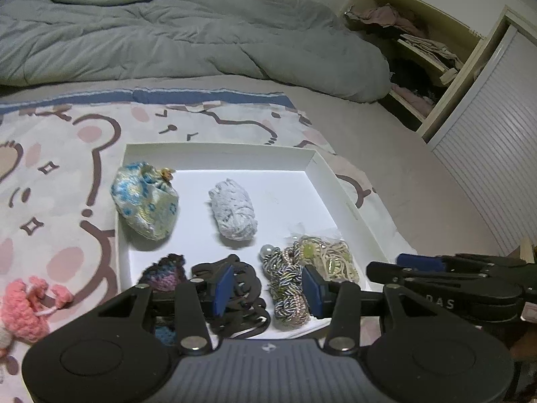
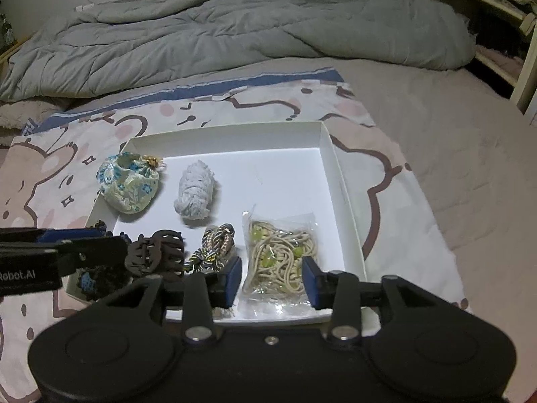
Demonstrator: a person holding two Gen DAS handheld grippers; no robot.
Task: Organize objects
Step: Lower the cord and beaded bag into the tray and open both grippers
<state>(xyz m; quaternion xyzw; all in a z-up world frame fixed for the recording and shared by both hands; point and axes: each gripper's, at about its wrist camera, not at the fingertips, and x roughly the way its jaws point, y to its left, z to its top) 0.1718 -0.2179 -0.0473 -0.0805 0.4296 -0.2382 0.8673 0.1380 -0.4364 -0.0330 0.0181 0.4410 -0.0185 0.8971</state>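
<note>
Bedroom setup, with a rumpled grey duvet (image 2: 235,33) at the back and a cartoon bear blanket (image 1: 50,184) spread under a shallow white box (image 2: 339,181) that already holds most of the bits. Inside you've got a floral pouch (image 1: 144,199) and a grey cloth bundle (image 1: 233,213) along the far row, then a dark crochet piece (image 1: 164,272), a black hair claw (image 2: 156,257), a braided cord (image 1: 288,285) and a bag of beige cord with green beads (image 2: 282,258) nearer you. Only obvious straggler is the pink crochet thing (image 1: 23,305), lying on the blanket well outside the box on its left. Your left gripper (image 1: 270,288) is spread wide with nothing in it, hovering over the claw and braided cord; your right gripper (image 2: 272,280) is likewise wide and empty, over the bead bag. My guess is the pink one goes in next, so I'd swing the left across to it rather than fiddle with what's already placed. It looks soft and floppy, so pinch the thick body, not the loose yarn strand, lift clear of the box wall, and drop it in the bare far right corner.
</note>
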